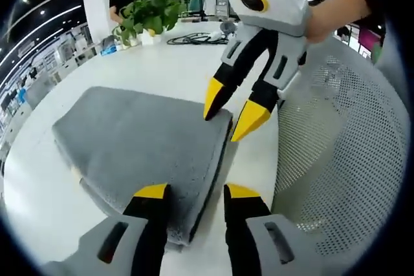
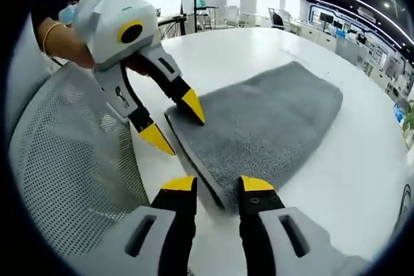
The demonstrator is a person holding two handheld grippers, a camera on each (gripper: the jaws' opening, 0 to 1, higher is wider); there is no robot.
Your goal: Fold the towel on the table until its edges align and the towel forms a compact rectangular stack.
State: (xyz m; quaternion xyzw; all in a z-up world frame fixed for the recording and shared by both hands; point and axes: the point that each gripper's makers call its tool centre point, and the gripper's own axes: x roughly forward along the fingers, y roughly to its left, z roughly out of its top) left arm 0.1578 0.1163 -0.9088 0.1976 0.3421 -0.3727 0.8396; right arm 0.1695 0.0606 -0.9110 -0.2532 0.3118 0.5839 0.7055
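1. White and round, the tabletop (image 1: pixel 162 69) stands in a big open office hall with ceiling lights; a potted green plant (image 1: pixel 150 12) and some dark cables (image 1: pixel 197 38) lie at its far side in the left gripper view, and a white mesh chair back (image 1: pixel 343 153) is just beside its near edge.
2. On the tabletop lies the grey towel (image 1: pixel 149 143), close to the edge where the person works. It is already folded: at the near side, layers lie one on another, and the top is a flat, long rectangle.
3. The towel looks thick and soft, with short fuzzy pile. In the right gripper view the towel (image 2: pixel 272 121) has rounded far corners, and its near edge shows a darker lower layer that comes out a little from under the upper one.
4. The left hand-held gripper (image 1: pixel 197 192) is open, with its jaws on both sides of the near corner of the towel; it holds nothing.
5. The right hand-held gripper (image 2: pixel 217 185) is open as well, its jaws on either side of the other end of the same near edge, not closed on the cloth.
6. As a judgement, the folding is nearly finished. What seems left is a small correction so that the layers at the near edge align, and maybe one more fold if a more compact stack is wanted.
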